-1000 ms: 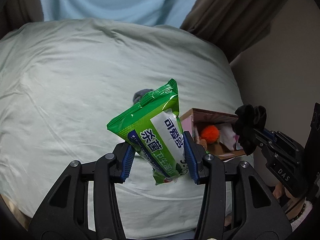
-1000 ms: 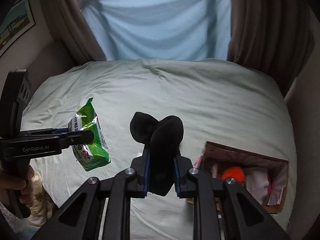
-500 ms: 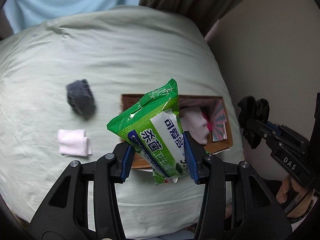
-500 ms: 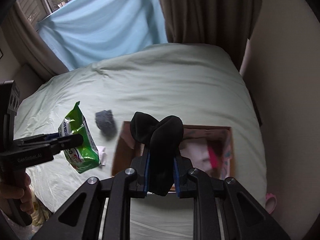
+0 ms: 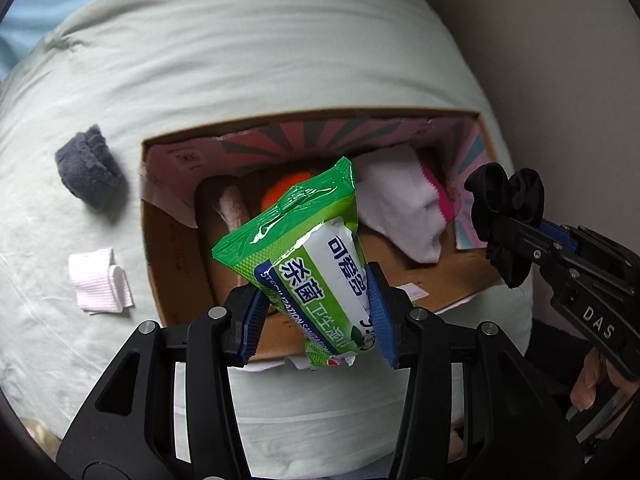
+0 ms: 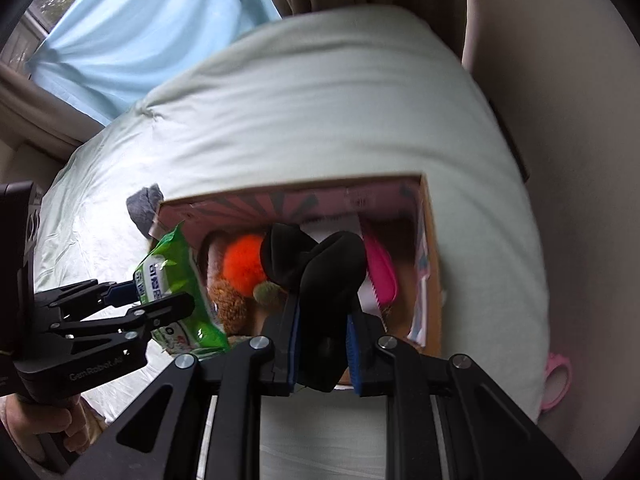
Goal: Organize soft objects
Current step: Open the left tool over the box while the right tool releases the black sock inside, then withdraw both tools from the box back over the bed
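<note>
My left claw [image 5: 316, 316] grips a glossy green wet-wipe pack [image 5: 308, 256], crinkled film, tilted at centre frame over the open cardboard box [image 5: 168, 280]. My right claw [image 6: 322, 350] is pinched narrow on a black knotted cloth [image 6: 320, 264], soft and matte, above the same box. Inside lie a fuzzy orange ball [image 6: 242, 264] and a white towel [image 5: 400, 208]. Left of the box, on the pale green bed [image 5: 240, 60], rest a grey fleecy bundle [image 5: 90, 172] and a folded pink ribbed cloth [image 5: 98, 280].

right gripper [image 6: 322, 354] — clamps black sock [image 6: 320, 276] | above cardboard box [image 6: 430, 264] | left gripper [image 6: 160, 304] — grips green packet [image 6: 176, 280]
</note>
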Tool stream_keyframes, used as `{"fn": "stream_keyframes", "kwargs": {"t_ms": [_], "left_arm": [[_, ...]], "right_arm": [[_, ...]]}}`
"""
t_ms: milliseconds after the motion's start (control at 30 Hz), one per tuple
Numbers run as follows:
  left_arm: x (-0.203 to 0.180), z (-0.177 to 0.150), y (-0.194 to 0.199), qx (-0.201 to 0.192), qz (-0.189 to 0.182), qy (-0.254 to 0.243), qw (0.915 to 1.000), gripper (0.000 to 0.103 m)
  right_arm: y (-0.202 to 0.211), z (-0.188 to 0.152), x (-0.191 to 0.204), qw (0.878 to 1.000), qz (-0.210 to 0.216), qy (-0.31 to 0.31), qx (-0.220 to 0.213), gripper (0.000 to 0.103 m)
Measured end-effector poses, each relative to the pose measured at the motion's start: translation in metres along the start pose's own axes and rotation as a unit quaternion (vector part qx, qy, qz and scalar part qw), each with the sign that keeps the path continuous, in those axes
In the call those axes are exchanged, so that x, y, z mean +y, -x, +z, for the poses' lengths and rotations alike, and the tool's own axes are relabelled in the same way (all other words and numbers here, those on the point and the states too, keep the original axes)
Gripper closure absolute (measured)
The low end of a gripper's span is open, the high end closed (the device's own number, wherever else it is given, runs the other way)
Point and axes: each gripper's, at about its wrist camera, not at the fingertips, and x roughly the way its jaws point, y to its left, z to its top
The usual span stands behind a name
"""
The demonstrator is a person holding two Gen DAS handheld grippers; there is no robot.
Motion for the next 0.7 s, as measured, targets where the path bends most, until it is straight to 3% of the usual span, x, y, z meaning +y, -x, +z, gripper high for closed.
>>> {"fn": "stream_keyframes", "kwargs": {"t_ms": [167,200,233,267,300,367,400,700], "left_arm": [[-0.003,0.005,-0.018,0.028,0.003,-0.013,0.9995,0.058],[-0.004,0.006,-0.019,0.029,0.004,-0.016,0.9994,0.048],[-0.007,0.007,-0.022,0.03,0.008,-0.021,0.9993,0.026],[-0.007,0.007,-0.024,0.029,0.01,-0.026,0.9992,0.013],[-0.007,0.007,-0.023,0.029,0.01,-0.031,0.9991,0.0],[-0.01,0.006,-0.02,0.025,0.012,-0.04,0.9988,0.0],[-0.011,0.005,-0.018,0.025,0.015,-0.044,0.9986,0.0],[-0.015,0.002,-0.002,0.014,0.024,-0.051,0.9983,0.0]], "right_arm": [[-0.019,-0.001,-0.009,1.0,0.019,-0.016,0.015,0.085],[-0.022,-0.001,-0.011,1.0,0.019,-0.021,0.015,0.08],[-0.024,0.0,-0.011,0.999,0.017,-0.024,0.013,0.076],[-0.025,0.0,-0.013,0.999,0.017,-0.029,0.009,0.061],[-0.025,0.001,-0.013,0.999,0.021,-0.034,0.005,0.039],[-0.026,0.003,-0.015,0.999,0.025,-0.038,-0.005,0.014],[-0.025,0.004,-0.014,0.999,0.023,-0.033,-0.007,0.01],[-0.02,0.006,-0.008,1.0,0.004,0.002,-0.019,0.01]]}}
